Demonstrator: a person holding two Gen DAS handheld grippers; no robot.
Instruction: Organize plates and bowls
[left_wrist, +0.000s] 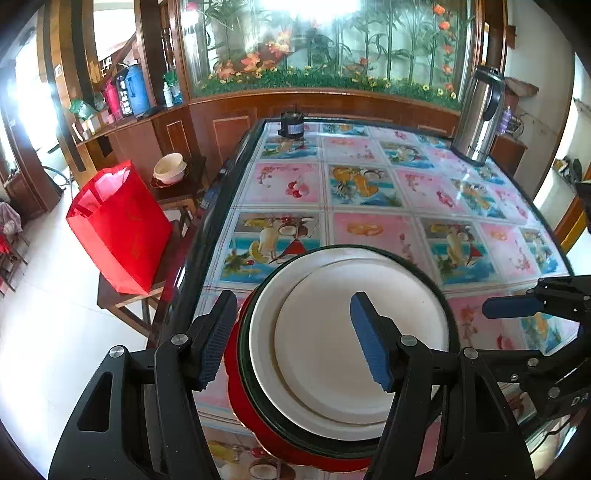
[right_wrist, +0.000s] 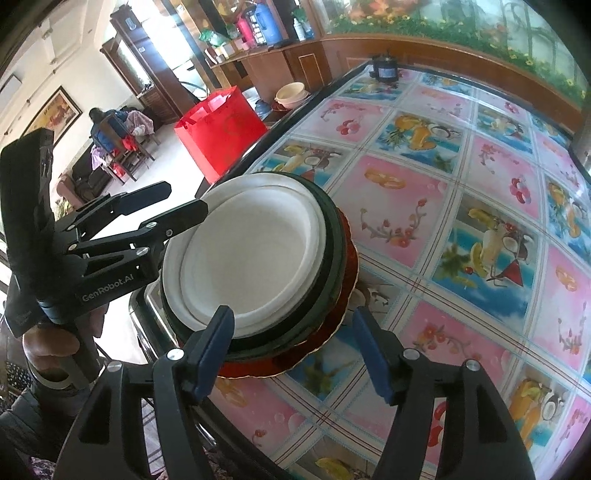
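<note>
Nearest in the left wrist view, the left gripper (left_wrist: 293, 341) is seen spread, its blue pads standing either side of the stack's left part without pressing on anything. In the right wrist view the right gripper (right_wrist: 291, 352) is likewise spread, set over the stack's near right edge with nothing pinched.

The stack (left_wrist: 343, 343) rests on the surface (left_wrist: 369, 184) close to its near left corner. A white plate (right_wrist: 255, 254) lies on top, nested in a dark green dish (right_wrist: 332, 266), with a red plate (right_wrist: 349, 291) with a scalloped gilt edge at the bottom. Whether further pieces are hidden between them cannot be told.

The white plate looks thin and light, perhaps pressed paper or pulp, so it is judged to bend if squeezed hard and is best taken at its rim with a shallow pinch. The green dish and red plate look stiffer and glossier, and are judged to be heavier and slippery; if they are ceramic or glass they would chip when dropped. The whole stack is best lifted from opposite rims, one gripper on each side, and kept level so that the upper pieces are not slid off.

Further off, a steel flask (left_wrist: 480, 114) stands at the far right and a small black object (left_wrist: 291, 125) at the far edge. Beyond the surface's left side, a red bag (left_wrist: 118, 225) sits on a chair.
</note>
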